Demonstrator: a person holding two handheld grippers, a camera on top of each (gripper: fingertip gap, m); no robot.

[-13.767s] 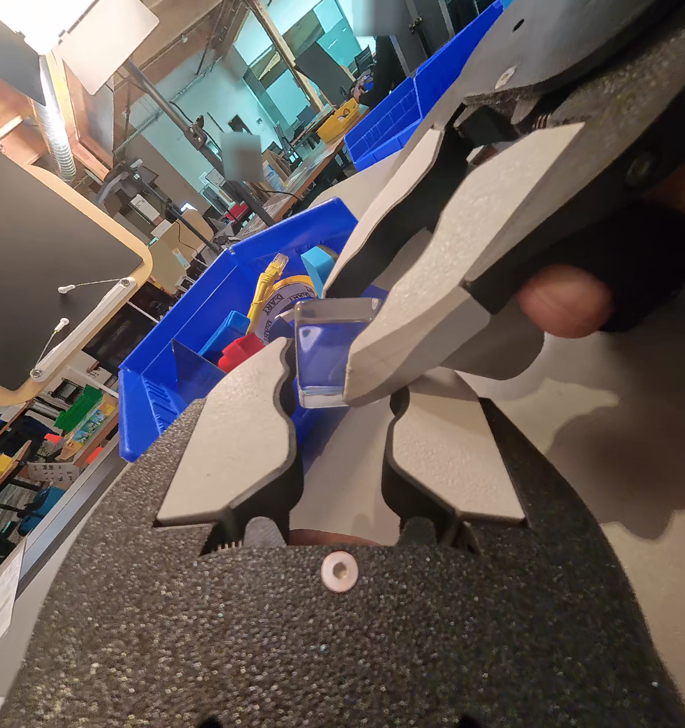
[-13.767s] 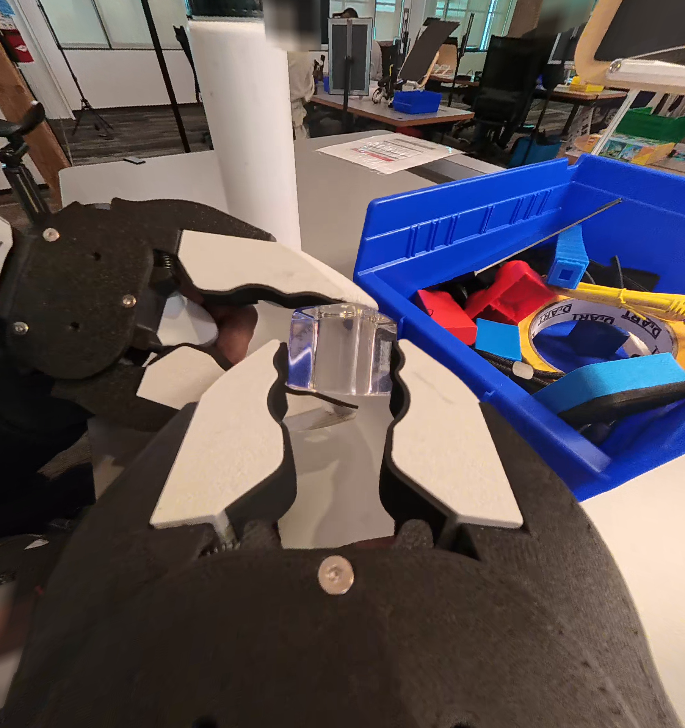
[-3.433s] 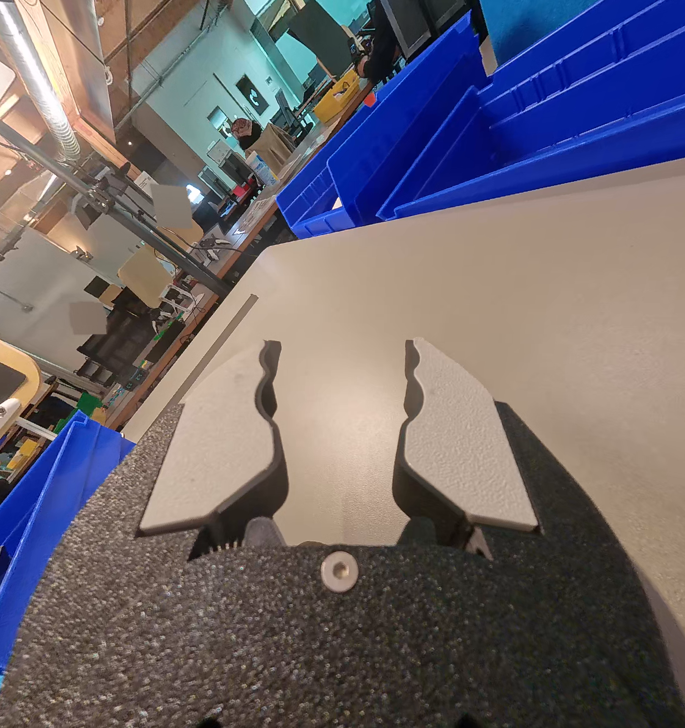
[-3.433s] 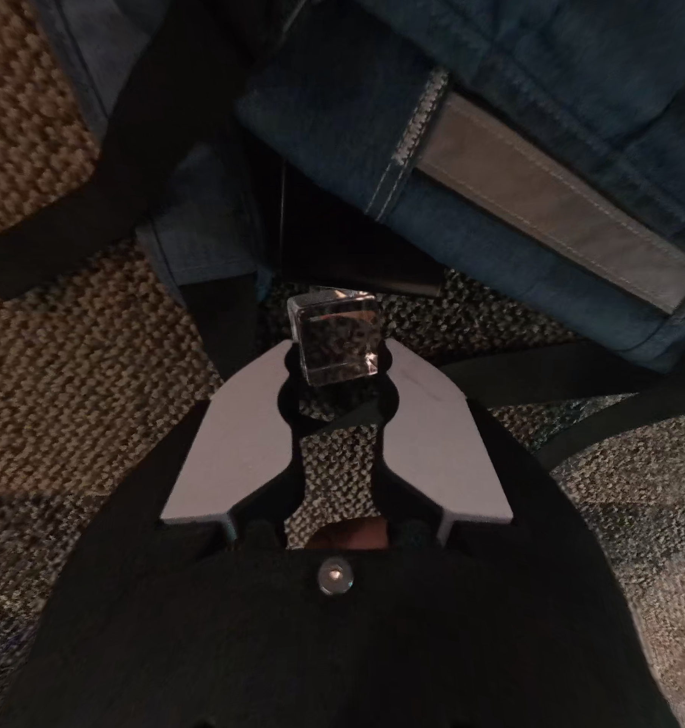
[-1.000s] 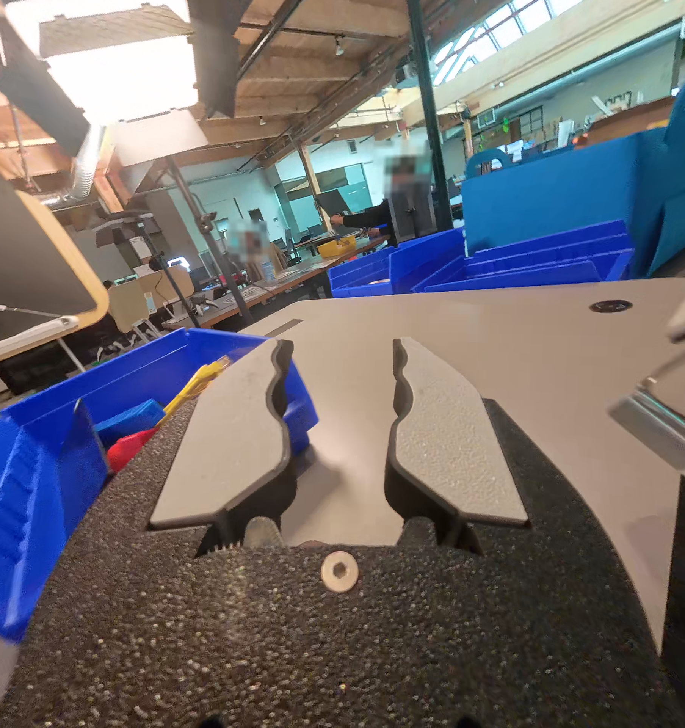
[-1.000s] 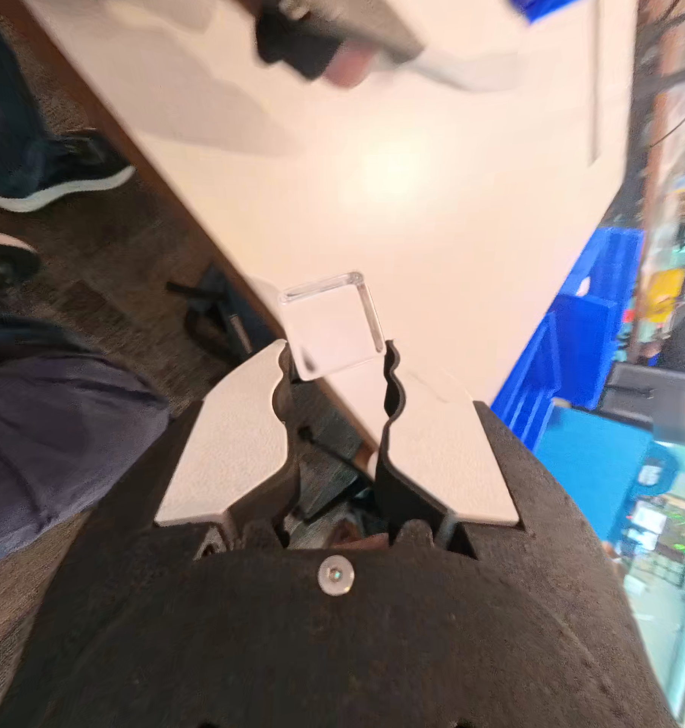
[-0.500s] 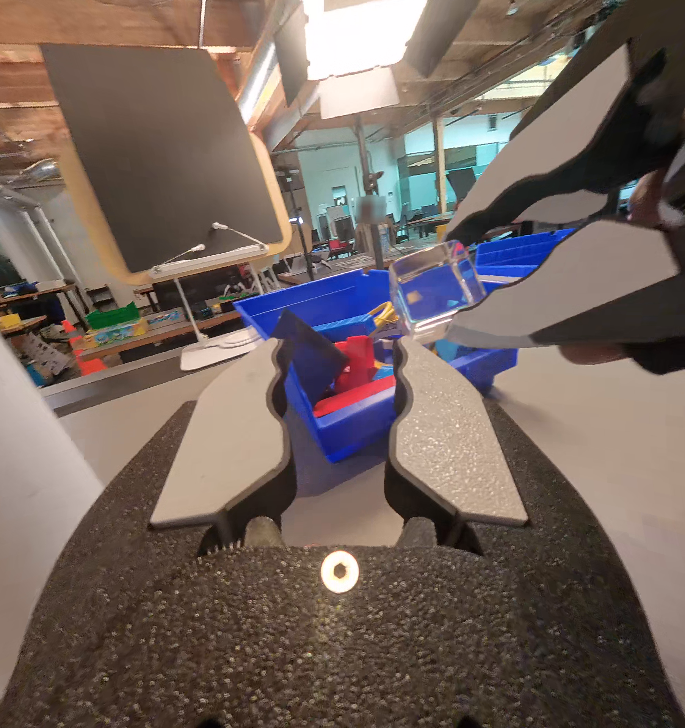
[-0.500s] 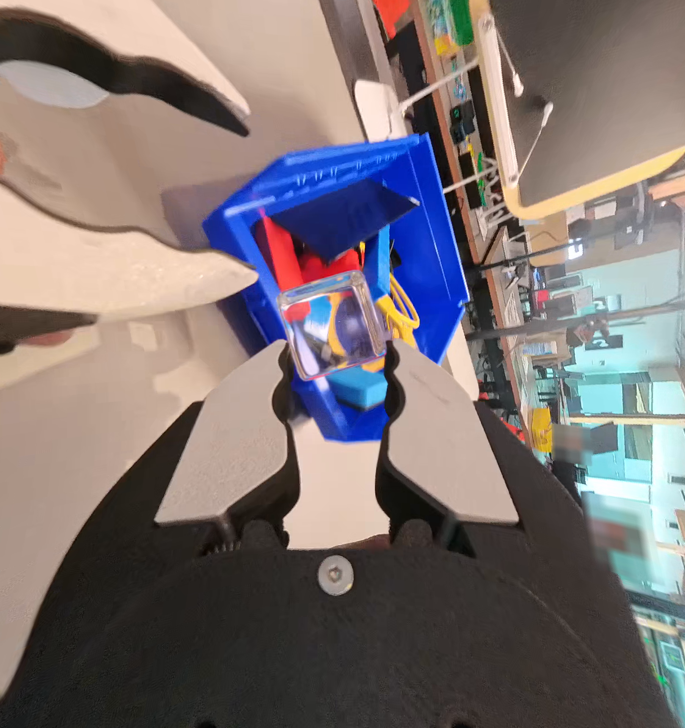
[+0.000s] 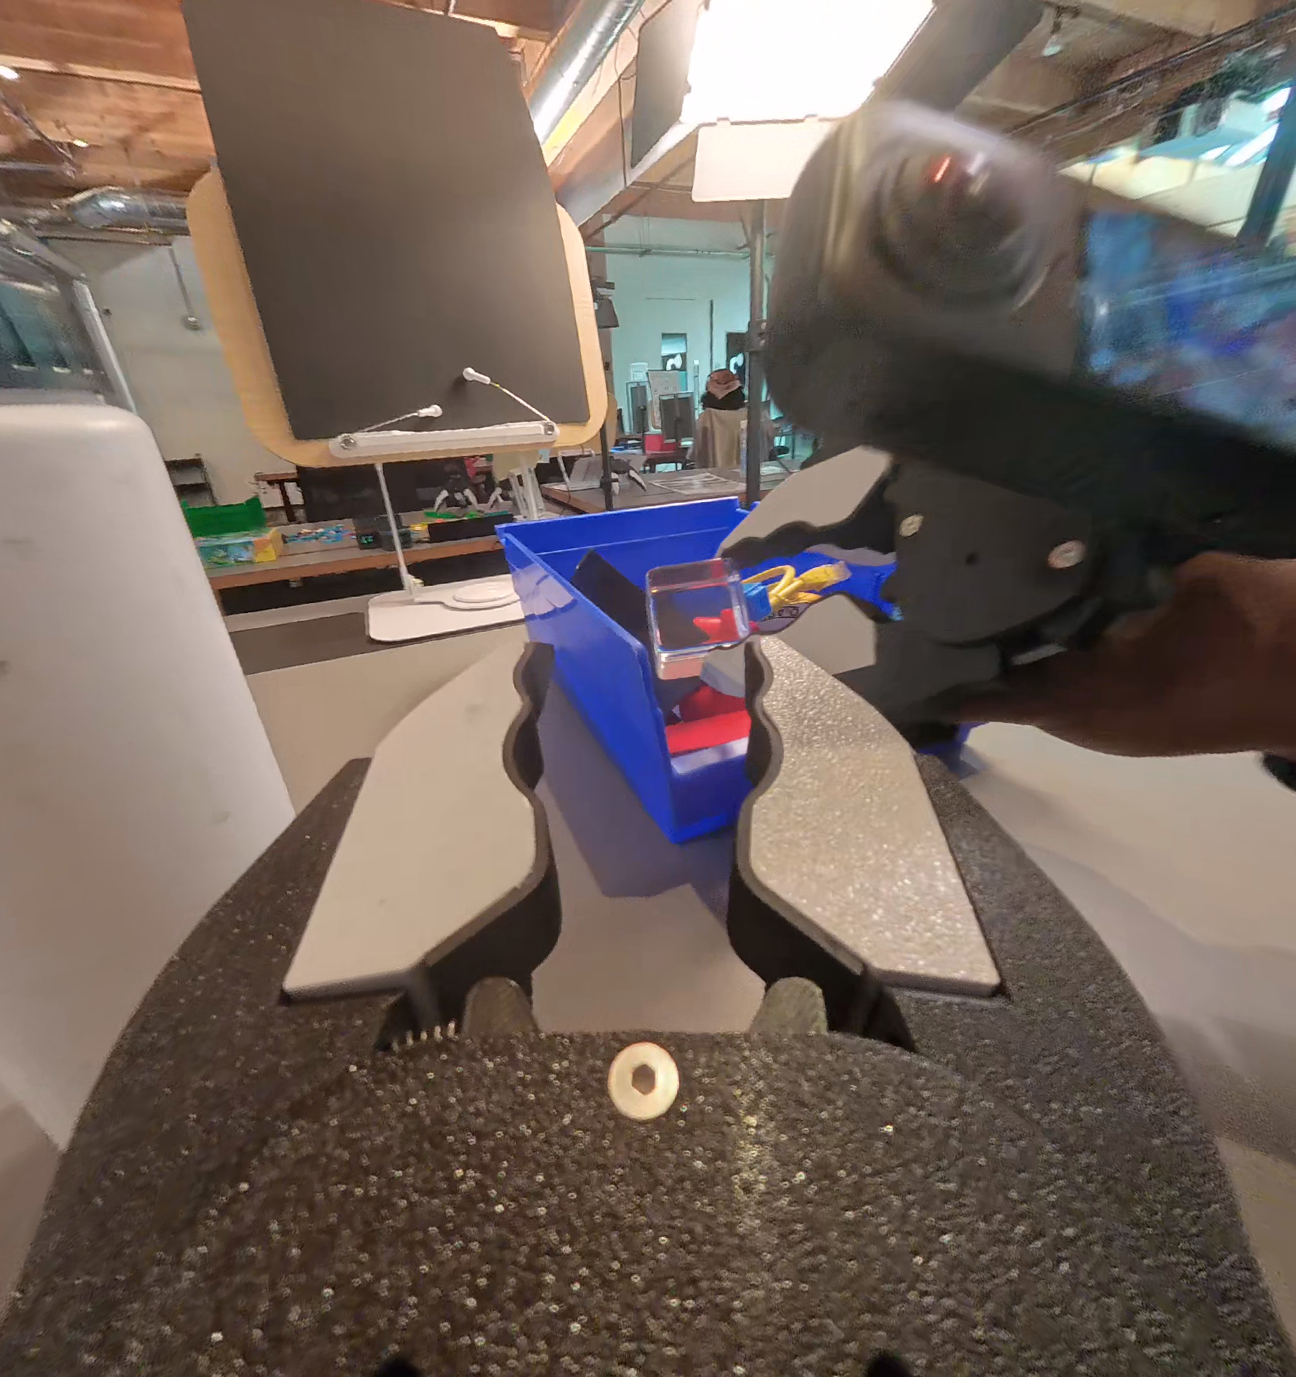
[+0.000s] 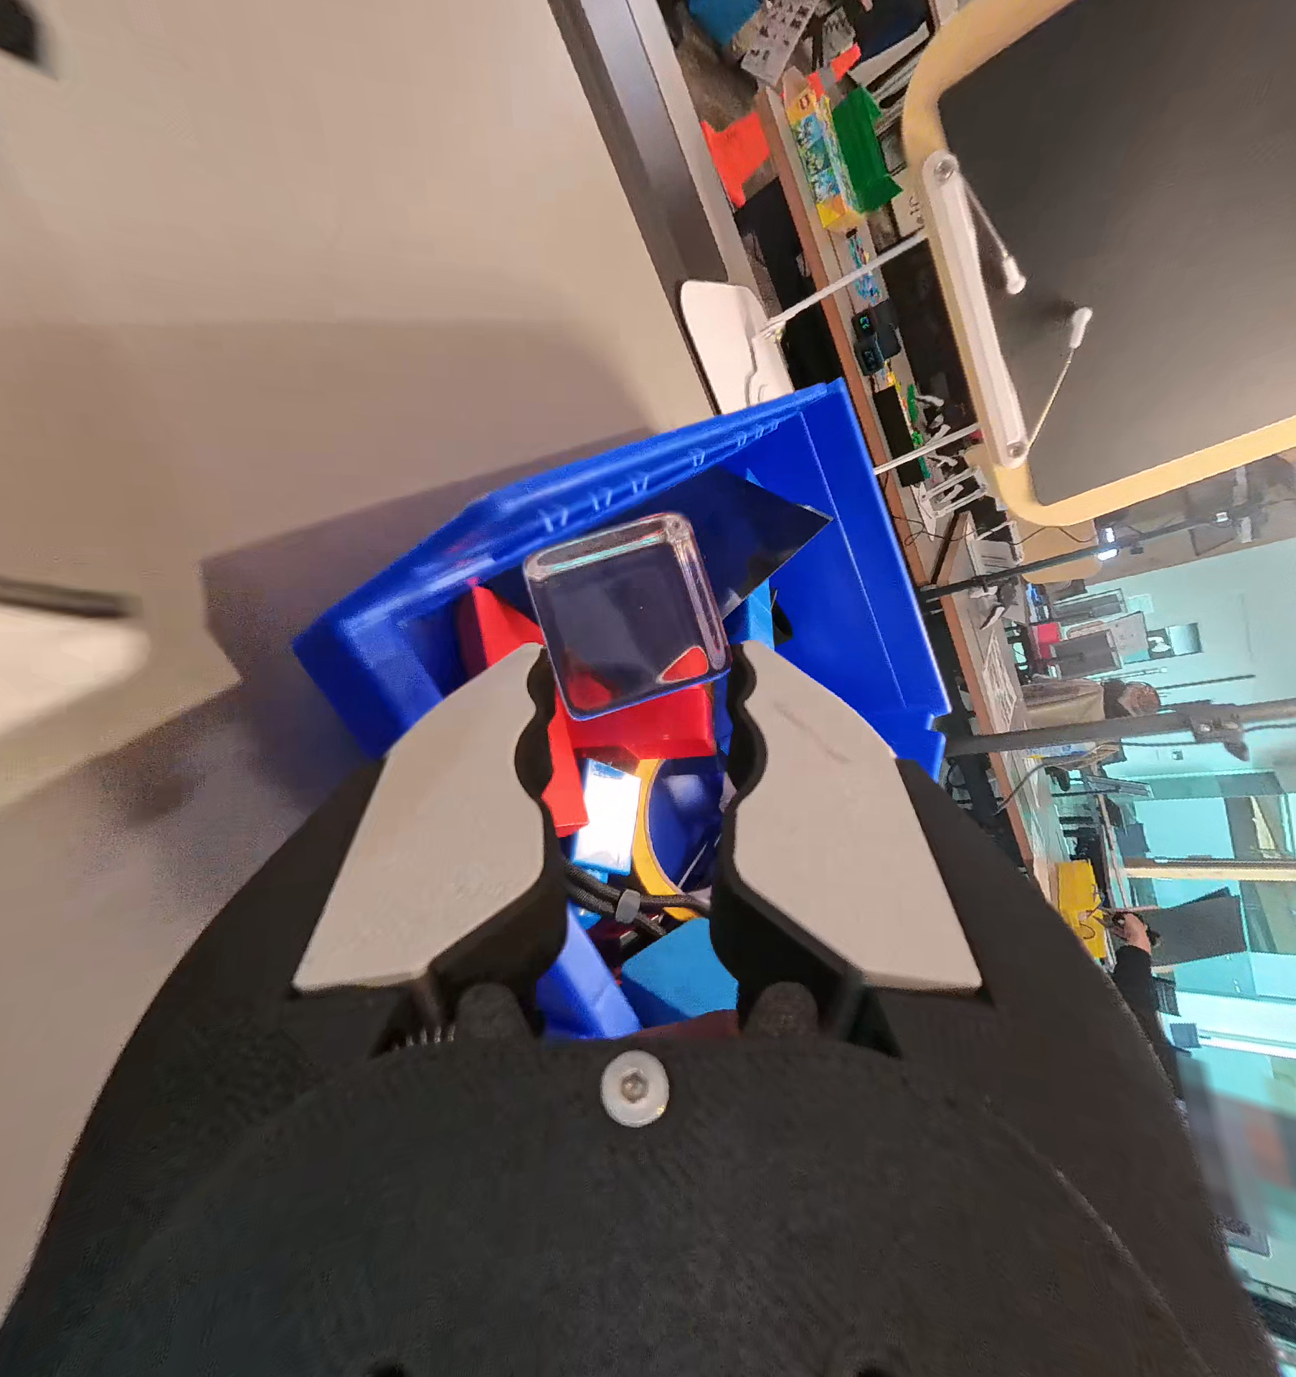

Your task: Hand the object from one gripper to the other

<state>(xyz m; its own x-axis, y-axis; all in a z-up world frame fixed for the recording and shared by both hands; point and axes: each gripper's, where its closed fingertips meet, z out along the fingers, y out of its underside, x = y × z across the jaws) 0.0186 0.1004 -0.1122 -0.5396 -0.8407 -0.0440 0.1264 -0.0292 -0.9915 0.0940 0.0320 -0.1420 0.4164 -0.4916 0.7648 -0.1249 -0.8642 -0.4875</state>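
Note:
A clear cube (image 10: 626,611) sits pinched between the tips of my right gripper (image 10: 633,656), which is shut on it. In the left wrist view the cube (image 9: 697,618) hangs just ahead of my left gripper's right fingertip (image 9: 760,670), above the blue bin (image 9: 600,693). My right gripper (image 9: 749,596) reaches in from the right there, held by a hand (image 9: 1188,656). My left gripper (image 9: 637,656) is open and empty, its jaws wide apart, with the cube just beyond them toward the right side.
The blue bin (image 10: 838,566) on the grey table (image 9: 1077,857) holds red, blue and yellow parts and a dark sheet. A white bulky object (image 9: 71,670) stands close on the left. A black board on a white stand (image 9: 391,223) stands behind the bin. The tips of one gripper are about 11 centimeters away from the tips of the other.
The right gripper has brought the cube left and lower, close to the left gripper's fingertips and over the bin. The left gripper has stayed open and turned toward the bin.

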